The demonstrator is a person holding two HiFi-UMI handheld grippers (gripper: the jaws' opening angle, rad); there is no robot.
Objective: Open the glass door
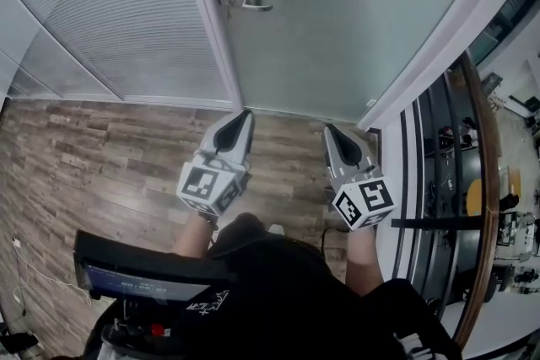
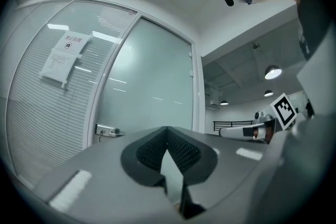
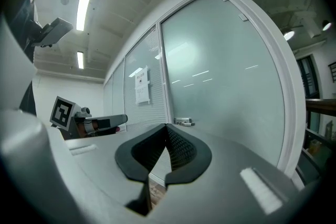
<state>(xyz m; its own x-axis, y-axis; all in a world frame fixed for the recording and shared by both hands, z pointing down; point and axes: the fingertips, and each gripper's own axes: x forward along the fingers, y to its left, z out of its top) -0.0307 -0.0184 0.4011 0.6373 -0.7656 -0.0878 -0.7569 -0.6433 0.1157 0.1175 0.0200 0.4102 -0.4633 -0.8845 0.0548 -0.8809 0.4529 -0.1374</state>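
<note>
Though cropped above, glass door (image 1: 337,21) before left gripper (image 1: 245,115), right gripper (image 1: 329,131): both closed, empty.

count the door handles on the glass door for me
1. The handle sits at the left edge of the glass door, next to the blinds panel. A handle on the far side may be hidden by the frosted glass.

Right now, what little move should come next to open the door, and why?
Probably ease the left gripper forward toward the door handle: it sits ahead on that gripper's side, whose jaws are shut and empty, short of the glass door.
</note>
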